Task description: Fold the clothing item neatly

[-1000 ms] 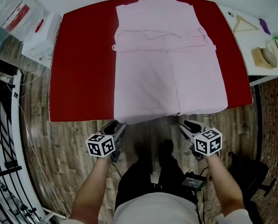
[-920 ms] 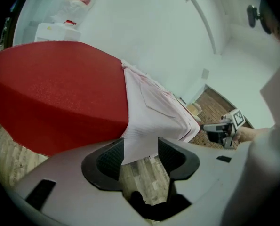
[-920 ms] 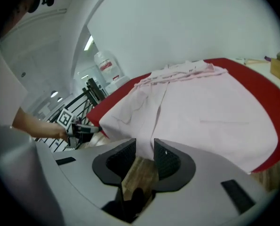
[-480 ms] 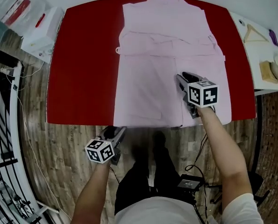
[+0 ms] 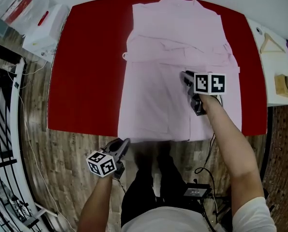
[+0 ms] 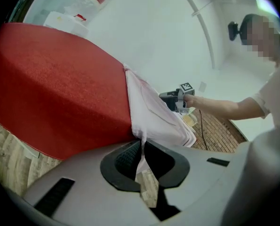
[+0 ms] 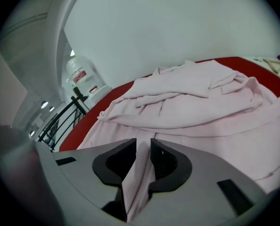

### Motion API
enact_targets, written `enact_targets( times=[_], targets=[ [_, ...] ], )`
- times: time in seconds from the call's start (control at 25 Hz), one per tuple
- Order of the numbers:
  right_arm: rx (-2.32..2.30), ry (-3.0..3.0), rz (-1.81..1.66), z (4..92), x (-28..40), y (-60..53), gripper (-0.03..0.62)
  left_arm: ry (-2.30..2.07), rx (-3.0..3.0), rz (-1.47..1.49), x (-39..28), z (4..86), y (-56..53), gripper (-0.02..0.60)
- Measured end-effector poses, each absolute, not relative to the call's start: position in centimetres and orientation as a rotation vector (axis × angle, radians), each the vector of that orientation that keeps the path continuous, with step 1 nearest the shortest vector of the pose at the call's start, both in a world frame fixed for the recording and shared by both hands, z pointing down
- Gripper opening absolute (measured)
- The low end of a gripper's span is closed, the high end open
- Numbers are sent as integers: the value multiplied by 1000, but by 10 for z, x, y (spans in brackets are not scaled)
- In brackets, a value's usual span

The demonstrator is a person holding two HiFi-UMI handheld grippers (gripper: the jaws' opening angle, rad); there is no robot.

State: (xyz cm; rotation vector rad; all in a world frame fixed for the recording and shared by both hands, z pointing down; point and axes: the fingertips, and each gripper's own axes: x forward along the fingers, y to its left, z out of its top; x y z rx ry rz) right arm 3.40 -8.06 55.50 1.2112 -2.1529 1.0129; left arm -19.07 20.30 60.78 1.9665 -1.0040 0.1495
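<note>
A pink garment [image 5: 177, 47] lies spread on the red table [image 5: 90, 66]. In the head view my left gripper [image 5: 123, 144] is at the table's front edge, at the garment's near left corner. In the left gripper view its jaws [image 6: 140, 147] have just been closing and now pinch a thin edge of the pink cloth [image 6: 154, 114]. My right gripper [image 5: 186, 76] is over the garment's middle, right of centre. Seen in the right gripper view, it [image 7: 143, 147] is shut on a fold of pink cloth, and the rumpled upper part of the garment [image 7: 196, 102] lies beyond it.
White boxes and bags [image 5: 42, 28] stand off the table's far left corner. A white side table [image 5: 272, 42] with a wooden hanger is at the right. A black railing [image 5: 3, 129] runs along the left. A black box [image 5: 197, 191] with cables sits on the wooden floor.
My right gripper has moved from the table's front edge out over the garment, carrying pink cloth with it. The left gripper has stayed at the front edge.
</note>
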Motion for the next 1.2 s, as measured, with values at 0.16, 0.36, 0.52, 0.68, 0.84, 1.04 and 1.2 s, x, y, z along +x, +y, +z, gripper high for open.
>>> enact_targets(
  times=[0.16, 0.36, 0.52, 0.68, 0.84, 1.04, 1.2],
  targets=[
    [1183, -2060, 1034, 564, 34, -80, 76, -1001, 1973, 171, -191, 608, 204, 23],
    [1161, -2046, 1007, 566, 40, -79, 18, -1031, 1995, 216, -191, 609, 205, 23],
    [1222, -2053, 1011, 559, 55, -82, 15, -1058, 1967, 182, -197, 608, 206, 21],
    [1283, -2037, 1036, 558, 73, -85, 15, -1065, 1930, 136, -200, 609, 208, 21],
    [1278, -2022, 984, 561, 71, -84, 15, -1065, 1917, 125, -200, 609, 208, 21],
    [1228, -2088, 880, 554, 64, -81, 22, -1009, 1940, 118, -196, 606, 208, 23],
    [1238, -2174, 809, 534, 75, -64, 109, -969, 1996, 157, -193, 603, 211, 104]
  ],
)
